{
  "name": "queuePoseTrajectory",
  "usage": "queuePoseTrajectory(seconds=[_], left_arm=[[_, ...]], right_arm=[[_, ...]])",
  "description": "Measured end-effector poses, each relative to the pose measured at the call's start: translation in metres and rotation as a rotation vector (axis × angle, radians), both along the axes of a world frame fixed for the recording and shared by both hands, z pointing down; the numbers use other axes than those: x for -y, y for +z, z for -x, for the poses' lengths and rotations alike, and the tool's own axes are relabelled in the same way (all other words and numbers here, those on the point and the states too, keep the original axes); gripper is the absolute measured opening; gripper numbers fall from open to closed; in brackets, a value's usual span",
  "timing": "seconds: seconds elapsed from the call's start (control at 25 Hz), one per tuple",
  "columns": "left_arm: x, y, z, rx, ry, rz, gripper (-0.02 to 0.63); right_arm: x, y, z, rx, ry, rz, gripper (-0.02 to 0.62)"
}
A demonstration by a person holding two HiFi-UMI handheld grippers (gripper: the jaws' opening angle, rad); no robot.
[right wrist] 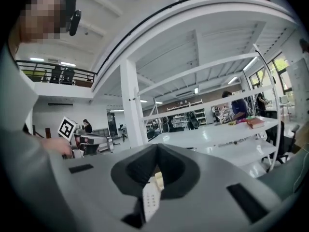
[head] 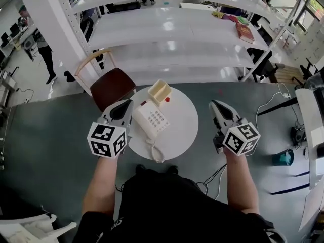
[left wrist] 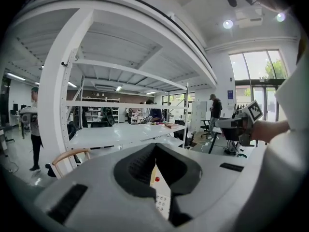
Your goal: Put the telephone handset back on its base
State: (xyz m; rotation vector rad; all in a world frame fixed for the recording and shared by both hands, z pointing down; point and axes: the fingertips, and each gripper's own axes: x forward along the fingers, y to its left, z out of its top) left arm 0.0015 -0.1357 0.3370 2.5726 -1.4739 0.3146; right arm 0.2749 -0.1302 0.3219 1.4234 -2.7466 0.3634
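While the white telephone (head: 151,120) lies on the round bench (head: 185,126), left hand-held gripper (head: 126,104) and right hand-held gripper (head: 214,104) are clenched, empty.

Table (head: 185,120) top is smooth glossy white. Phone (head: 151,119) is smooth white plastic. Tray (head: 160,91) at table's 12 o'clock looks like beige plastic. Chair (head: 112,85) at 10 o'clock has a pale wood rail and a dark red seat. Shelves (head: 167,32) are glossy white, floor (head: 45,135) matt grey. Left gripper (head: 123,107) and right gripper (head: 216,107) have matt grey shells; pads (left wrist: 140,166) are black and ribbed.
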Motion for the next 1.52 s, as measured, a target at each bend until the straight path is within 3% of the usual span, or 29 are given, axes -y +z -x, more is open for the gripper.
queuePoseTrajectory(seconds=[0.28, 0.48, 0.64, 0.8, 1.12, 1.52], left_arm=[[0.015, -0.049, -0.007, -0.019, 0.051, -0.106, 0.011], [0.032, -0.074, 0.005, -0.035, 0.064, -0.156, 0.009], [0.039, -0.088, 0.022, -0.029, 0.050, -0.192, 0.011], [0.055, -0.095, 0.039, -0.042, 0.017, -0.203, 0.009], [0.071, -0.105, 0.072, 0.002, -0.048, -0.222, 0.011], [0.070, -0.074, 0.100, -0.013, -0.104, -0.155, 0.011]], right_arm=[[-0.016, -0.081, -0.004, 0.044, 0.034, -0.160, 0.005], [-0.006, -0.122, 0.006, 0.044, 0.056, -0.237, 0.005], [0.009, -0.147, 0.004, 0.088, 0.131, -0.304, 0.005], [0.031, -0.153, 0.016, 0.140, 0.158, -0.310, 0.005], [0.062, -0.141, 0.071, 0.048, 0.100, -0.316, 0.003], [0.069, -0.104, 0.086, -0.029, 0.055, -0.253, 0.003]])
